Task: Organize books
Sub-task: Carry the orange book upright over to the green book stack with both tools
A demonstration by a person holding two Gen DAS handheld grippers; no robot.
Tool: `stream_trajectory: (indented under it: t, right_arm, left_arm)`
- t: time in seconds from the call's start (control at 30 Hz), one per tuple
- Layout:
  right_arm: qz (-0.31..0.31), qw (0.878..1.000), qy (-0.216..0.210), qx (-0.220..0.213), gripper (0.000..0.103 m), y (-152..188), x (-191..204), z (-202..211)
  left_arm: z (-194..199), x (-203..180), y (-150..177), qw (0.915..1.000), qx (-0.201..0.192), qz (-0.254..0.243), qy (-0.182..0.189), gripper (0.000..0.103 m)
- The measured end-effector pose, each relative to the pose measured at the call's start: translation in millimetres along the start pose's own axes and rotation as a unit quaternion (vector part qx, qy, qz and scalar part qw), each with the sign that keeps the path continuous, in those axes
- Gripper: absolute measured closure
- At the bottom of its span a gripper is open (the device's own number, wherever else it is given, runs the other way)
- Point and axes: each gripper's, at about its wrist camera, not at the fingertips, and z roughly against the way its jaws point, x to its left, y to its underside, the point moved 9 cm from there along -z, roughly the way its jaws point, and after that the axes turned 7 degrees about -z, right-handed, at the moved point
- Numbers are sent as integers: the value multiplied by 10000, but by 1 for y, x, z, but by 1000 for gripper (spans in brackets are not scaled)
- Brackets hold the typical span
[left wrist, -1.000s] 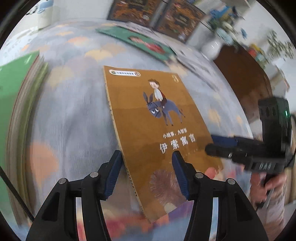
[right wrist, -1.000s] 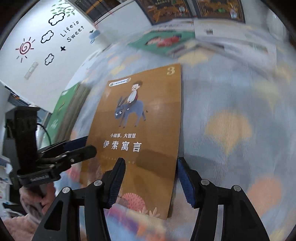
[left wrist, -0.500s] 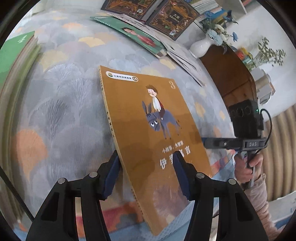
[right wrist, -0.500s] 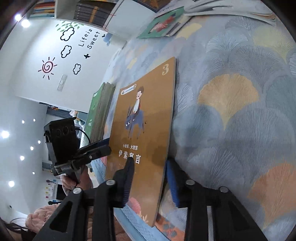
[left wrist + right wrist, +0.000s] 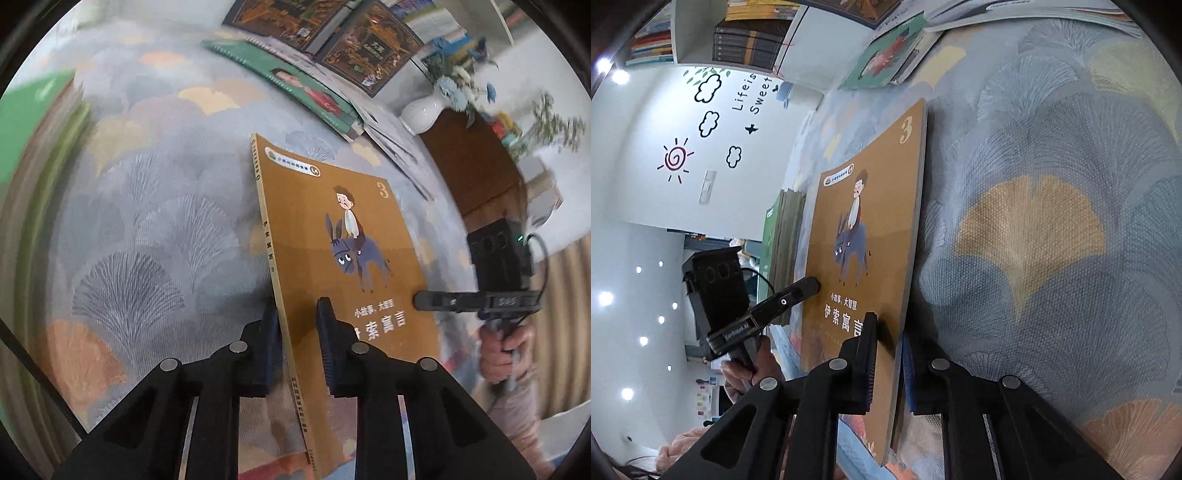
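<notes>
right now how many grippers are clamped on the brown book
2: the left gripper pinches the brown book at its spine edge near the bottom, and the right gripper pinches the opposite, open edge near the bottom. None hidden.

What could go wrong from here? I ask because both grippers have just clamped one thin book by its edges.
1. The orange book is thin and held only near its lower end: left gripper on the spine, right gripper on the open edge. It may flex or slip when lifted.
2. If the two hands move unevenly, the cover could crease or tear.
3. Carried toward the green stack, its far corner might snag the patterned cloth.
</notes>
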Motion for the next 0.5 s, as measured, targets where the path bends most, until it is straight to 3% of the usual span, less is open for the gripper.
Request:
stream_trajectory:
  t: [0.3,0.5]
  right_arm:
    - [-8,9972,288,-694,92,2,4,4]
    - [-65,9939,787,-769,88,2,14,2]
  left_arm:
    - [0,3,-2,9999,-79,-29,-111,80]
    - [1,2,-1,9998,1,117,-165,80]
